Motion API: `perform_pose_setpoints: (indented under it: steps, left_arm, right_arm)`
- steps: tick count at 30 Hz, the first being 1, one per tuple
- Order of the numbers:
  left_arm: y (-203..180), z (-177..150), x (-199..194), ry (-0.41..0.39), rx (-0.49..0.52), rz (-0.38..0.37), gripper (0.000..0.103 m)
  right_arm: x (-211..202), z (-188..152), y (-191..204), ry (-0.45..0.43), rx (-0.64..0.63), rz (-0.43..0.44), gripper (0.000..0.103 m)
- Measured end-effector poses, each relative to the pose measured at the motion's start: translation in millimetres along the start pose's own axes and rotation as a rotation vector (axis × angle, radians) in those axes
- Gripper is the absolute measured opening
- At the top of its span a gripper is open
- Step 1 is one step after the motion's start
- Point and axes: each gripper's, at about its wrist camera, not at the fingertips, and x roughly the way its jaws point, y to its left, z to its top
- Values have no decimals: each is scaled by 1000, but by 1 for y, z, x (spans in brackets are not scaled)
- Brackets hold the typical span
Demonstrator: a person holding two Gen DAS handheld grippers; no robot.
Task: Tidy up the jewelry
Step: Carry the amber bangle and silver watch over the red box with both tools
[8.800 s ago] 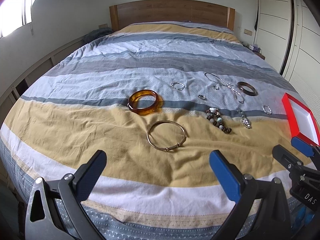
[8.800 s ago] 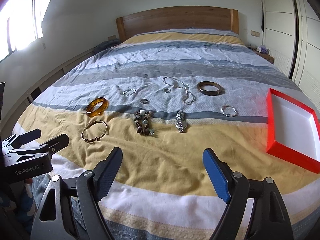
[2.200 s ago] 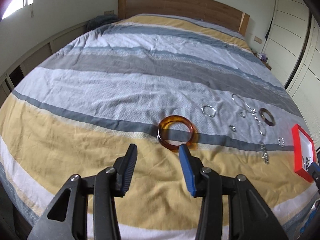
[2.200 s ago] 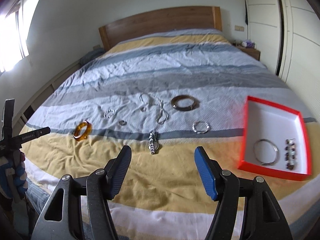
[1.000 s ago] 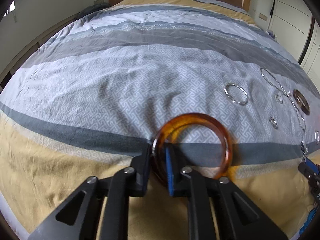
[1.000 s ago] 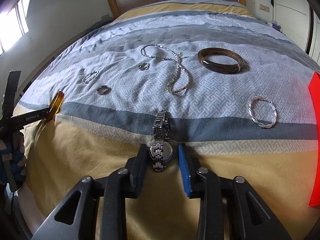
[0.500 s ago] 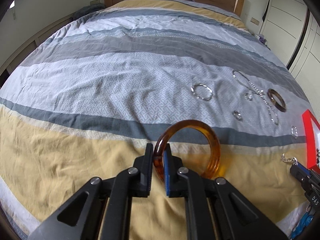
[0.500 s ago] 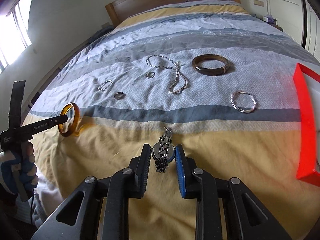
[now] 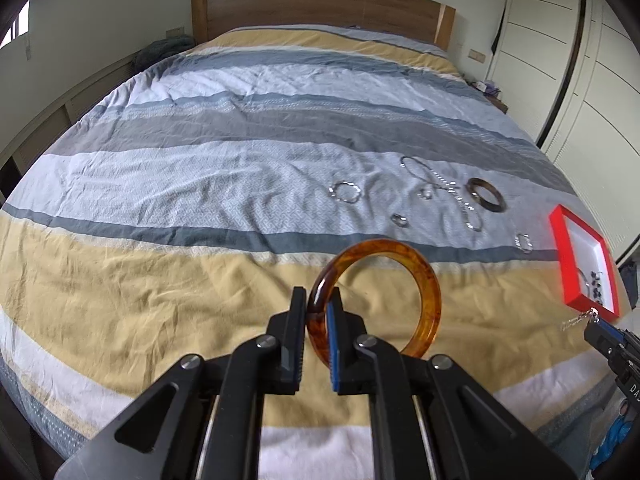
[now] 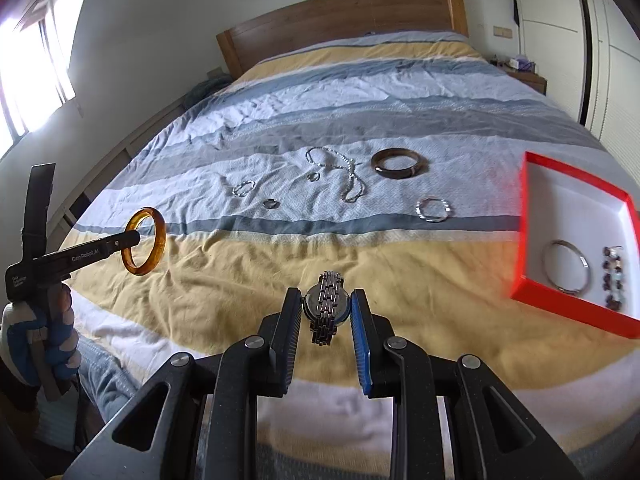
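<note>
My left gripper (image 9: 317, 304) is shut on the rim of an amber bangle (image 9: 430, 280) and holds it upright above the yellow stripe of the bed; both also show at the left of the right wrist view (image 10: 134, 236), bangle (image 10: 159, 236). My right gripper (image 10: 326, 304) is shut on a silver watch (image 10: 327, 304), lifted above the bed. The red tray (image 10: 528, 200) lies at the right and holds a thin bangle (image 10: 566, 266) and a beaded bracelet (image 10: 612, 280). The tray also shows in the left wrist view (image 9: 560, 240).
On the bedspread (image 10: 280, 272) lie a dark brown bangle (image 10: 396, 163), a silver chain necklace (image 10: 348, 176), a twisted silver bracelet (image 10: 433, 209), a small silver bracelet (image 10: 243, 189) and two rings (image 10: 271, 203) (image 10: 313, 176). A wooden headboard (image 10: 344, 20) stands at the back.
Both grippers have lifted and drawn back from the bed, the left with the amber bangle, the right with the watch. The red tray has come more fully into the right wrist view.
</note>
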Motion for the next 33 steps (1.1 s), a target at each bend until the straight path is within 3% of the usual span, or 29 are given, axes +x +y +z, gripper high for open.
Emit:
perform_pose_setpoints:
  steps: [8,19,26,33]
  left_arm:
    - [-57,-9,-27,-1,66,-69,9]
    - [-202,1,-18,29,256,-225,9]
    - [-307,25,18,32,370,-300,9]
    - [-400,41,77,48,425,-319,9]
  right_arm:
    - [-62,-21,-26,-52,23,-49,25]
    - [-104,-19,-114,-89,74,-172,25]
    - [-93,15,-191,-91,83,-243,25]
    - [-41,54,-265,-47,64,-259,25]
